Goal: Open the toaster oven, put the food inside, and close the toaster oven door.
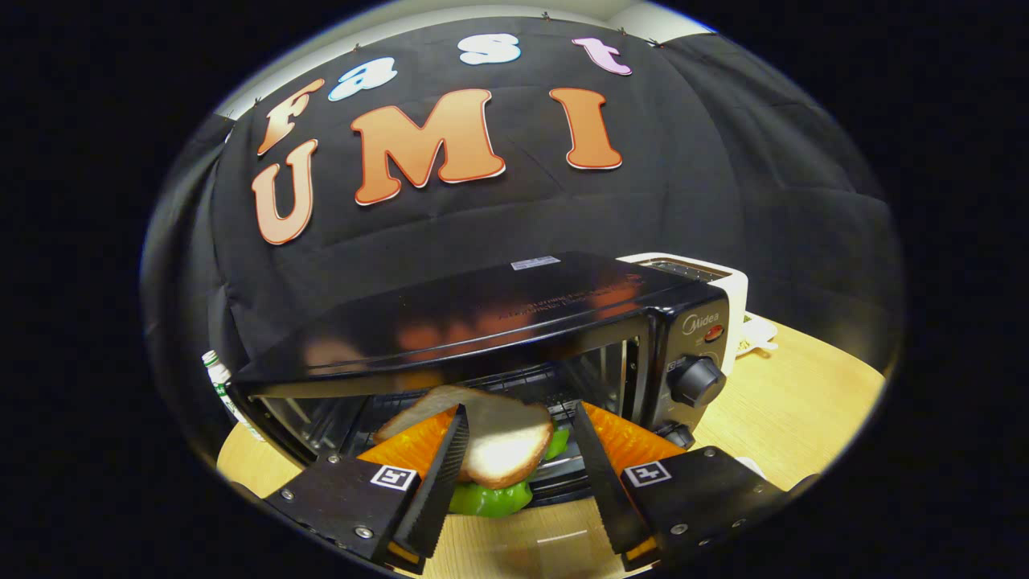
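Gripper (514, 450) at lower centre, fingers spread wide w/ the sandwich (490, 450) between them, touching the left finger only; grip can't be confirmed. Its long axis points up-left toward the toaster oven (498, 322) just beyond, mid-frame, front open, rack ahead.

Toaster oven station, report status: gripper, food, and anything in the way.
Gripper open, fingers either side of the sandwich, grip not confirmed. Toaster oven open, sandwich at its mouth. White toaster behind the oven, not in the way.
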The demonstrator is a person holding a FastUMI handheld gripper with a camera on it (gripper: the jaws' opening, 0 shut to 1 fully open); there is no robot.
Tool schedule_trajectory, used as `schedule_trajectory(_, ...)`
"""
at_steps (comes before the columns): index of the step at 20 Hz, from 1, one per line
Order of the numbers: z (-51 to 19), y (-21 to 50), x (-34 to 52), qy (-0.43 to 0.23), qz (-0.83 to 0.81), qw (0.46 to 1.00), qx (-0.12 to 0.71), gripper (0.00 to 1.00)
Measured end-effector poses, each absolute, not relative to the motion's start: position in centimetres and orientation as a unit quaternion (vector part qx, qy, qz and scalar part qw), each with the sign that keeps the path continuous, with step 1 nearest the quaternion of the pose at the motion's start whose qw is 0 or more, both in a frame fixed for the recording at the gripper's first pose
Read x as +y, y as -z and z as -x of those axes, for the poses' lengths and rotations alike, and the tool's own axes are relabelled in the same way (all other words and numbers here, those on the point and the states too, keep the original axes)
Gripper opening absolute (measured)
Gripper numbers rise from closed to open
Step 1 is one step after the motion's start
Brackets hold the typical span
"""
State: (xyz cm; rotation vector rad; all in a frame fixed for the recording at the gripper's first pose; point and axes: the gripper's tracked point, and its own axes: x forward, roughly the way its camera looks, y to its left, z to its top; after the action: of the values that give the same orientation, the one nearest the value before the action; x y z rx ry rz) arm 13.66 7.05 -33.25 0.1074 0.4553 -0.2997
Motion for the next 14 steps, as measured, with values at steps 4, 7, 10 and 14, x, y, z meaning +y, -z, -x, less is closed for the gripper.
schedule_trajectory(4, -10.7, 31.7, 7.3, 0.109, -0.038, 0.963, 0.245, 0.84)
schedule_trajectory(7, -8.1, 31.1, 8.0, 0.076, -0.051, 0.960, 0.265, 0.90)
schedule_trajectory(10, -5.3, 31.0, 8.3, 0.051, -0.049, 0.956, 0.283, 0.94)
schedule_trajectory(14, -1.9, 31.9, 8.6, 0.023, -0.035, 0.951, 0.305, 0.95)
